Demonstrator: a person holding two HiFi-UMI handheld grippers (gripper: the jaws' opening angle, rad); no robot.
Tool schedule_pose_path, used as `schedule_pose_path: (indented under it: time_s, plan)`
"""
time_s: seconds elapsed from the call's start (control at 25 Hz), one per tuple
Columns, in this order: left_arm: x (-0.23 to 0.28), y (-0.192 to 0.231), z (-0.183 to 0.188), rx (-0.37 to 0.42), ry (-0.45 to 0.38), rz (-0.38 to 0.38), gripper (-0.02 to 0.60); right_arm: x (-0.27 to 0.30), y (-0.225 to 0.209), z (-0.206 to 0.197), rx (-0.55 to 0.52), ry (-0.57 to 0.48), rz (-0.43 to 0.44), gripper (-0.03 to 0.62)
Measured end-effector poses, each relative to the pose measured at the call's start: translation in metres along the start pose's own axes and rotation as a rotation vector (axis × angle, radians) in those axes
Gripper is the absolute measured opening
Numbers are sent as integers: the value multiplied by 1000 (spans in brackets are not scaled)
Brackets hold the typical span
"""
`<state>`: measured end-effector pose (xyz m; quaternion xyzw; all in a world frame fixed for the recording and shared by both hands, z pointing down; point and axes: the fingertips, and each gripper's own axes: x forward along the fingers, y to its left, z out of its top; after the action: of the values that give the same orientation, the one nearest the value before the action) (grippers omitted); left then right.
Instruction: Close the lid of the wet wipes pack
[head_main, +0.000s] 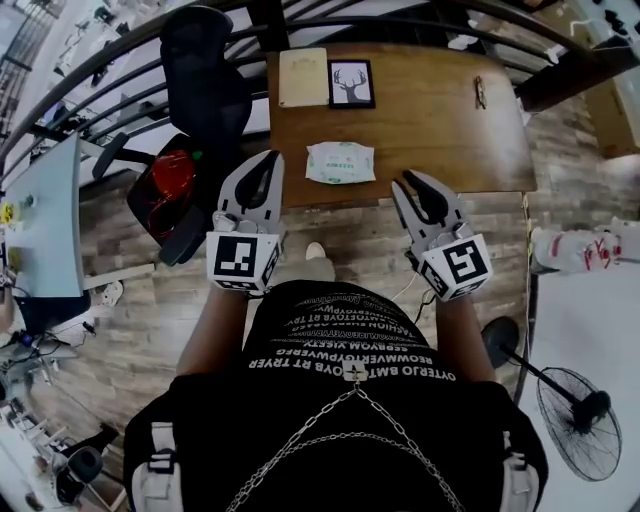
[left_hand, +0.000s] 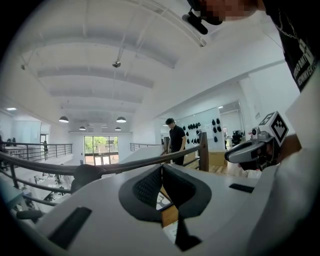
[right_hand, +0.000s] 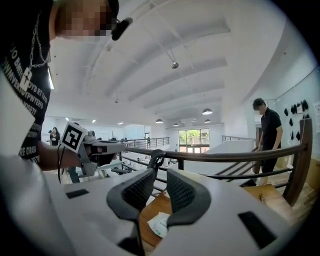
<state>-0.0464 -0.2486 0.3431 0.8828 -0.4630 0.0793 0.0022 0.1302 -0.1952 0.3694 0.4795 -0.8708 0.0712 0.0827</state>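
head view gives me the whole wet wipes pack (head_main: 340, 163) on the table (head_main: 430, 120), right gripper view just a corner. left gripper (head_main: 272, 158) tips touching, right gripper (head_main: 407, 182) slightly parted, both empty.

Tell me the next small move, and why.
Probably ease the right hand-held gripper forward toward the wet wipes pack. It and the left hand-held gripper hover empty near the table's front edge, and the pack lies untouched ahead between them.

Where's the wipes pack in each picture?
Head view: wet wipes pack in the middle, just ahead of both grippers.
Left gripper view: pale sliver low between the jaws, probably it.
Right gripper view: low between the jaws.
Shared landmark: the wooden table under it.
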Motion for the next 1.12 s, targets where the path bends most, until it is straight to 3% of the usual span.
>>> schedule_pose_path:
  time_s: [0.48,0.68,0.96,1.12]
  plan:
    - [68,34,-26,55,54,-104,29,59,-33,-16,-8,95,-63,67]
    - [74,46,-46,34,95,-145,29,82,-31,-38,39,130,-48,67]
    - [82,45,-68,30,110,-197,29,102,-18,-63,3,176,-20,67]
    - [82,35,-99,14,160,-211,29,107,-8,-91,-17,217,26,69]
